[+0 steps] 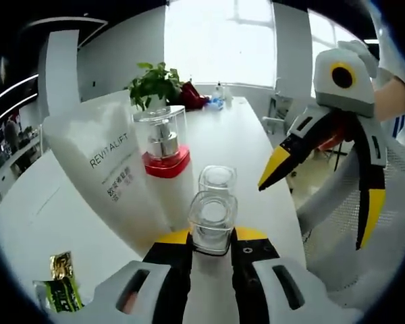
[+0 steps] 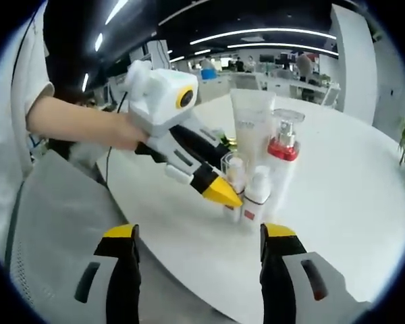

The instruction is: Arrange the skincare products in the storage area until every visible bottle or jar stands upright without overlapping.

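Note:
Between the jaws of my left gripper (image 1: 214, 236) stands a small bottle with a clear cap (image 1: 212, 217), upright on the white table (image 1: 246, 135); the jaws are shut on it. A second small clear-capped bottle (image 1: 217, 179) stands just behind. To their left are a pump bottle with a red collar (image 1: 163, 145) and a white REVITALIFT tube (image 1: 104, 162). In the right gripper view the left gripper (image 2: 227, 170) holds one of two small white bottles (image 2: 257, 196) beside the pump bottle (image 2: 283, 145) and tube (image 2: 251, 125). My right gripper (image 2: 199, 233) is open, hovering off the table edge, also seen from the left gripper view (image 1: 312, 212).
A potted plant (image 1: 155, 84) and a red object (image 1: 193, 94) stand at the table's far end. A green sachet (image 1: 62, 291) lies near the left jaw. A grey mesh chair (image 2: 54, 223) sits by the table edge. A person's arm (image 2: 74, 121) holds the left gripper.

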{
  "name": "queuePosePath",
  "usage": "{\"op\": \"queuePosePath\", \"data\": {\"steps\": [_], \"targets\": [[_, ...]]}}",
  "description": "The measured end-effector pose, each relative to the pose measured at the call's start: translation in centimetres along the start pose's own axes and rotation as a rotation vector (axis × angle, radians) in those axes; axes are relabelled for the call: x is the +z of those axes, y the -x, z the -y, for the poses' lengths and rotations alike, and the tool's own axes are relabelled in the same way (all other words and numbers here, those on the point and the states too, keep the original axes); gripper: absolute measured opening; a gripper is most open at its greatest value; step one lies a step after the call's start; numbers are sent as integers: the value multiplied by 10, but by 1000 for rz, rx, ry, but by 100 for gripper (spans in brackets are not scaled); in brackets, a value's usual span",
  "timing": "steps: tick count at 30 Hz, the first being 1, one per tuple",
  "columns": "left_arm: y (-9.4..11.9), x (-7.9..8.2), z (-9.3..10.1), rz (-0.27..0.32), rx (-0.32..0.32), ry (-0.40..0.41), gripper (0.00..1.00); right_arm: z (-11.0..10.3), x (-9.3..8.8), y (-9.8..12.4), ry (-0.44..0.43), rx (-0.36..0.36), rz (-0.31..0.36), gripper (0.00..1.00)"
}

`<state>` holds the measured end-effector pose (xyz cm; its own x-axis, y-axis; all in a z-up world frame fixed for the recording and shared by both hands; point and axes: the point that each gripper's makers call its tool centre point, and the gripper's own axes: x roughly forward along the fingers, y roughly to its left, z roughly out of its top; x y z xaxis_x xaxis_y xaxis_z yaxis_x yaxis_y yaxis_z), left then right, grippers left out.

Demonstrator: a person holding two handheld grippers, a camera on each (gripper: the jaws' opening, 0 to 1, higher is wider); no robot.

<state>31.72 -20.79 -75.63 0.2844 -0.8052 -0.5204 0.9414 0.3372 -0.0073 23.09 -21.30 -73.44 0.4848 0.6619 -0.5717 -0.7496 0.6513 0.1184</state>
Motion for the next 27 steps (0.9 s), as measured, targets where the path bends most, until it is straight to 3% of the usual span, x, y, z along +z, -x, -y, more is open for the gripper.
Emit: {"op": "queuePosePath", "data": {"steps": [27], "targets": [[-3, -1, -1, 2, 1, 12, 28, 0, -1, 0, -18, -2, -7, 73]]}}
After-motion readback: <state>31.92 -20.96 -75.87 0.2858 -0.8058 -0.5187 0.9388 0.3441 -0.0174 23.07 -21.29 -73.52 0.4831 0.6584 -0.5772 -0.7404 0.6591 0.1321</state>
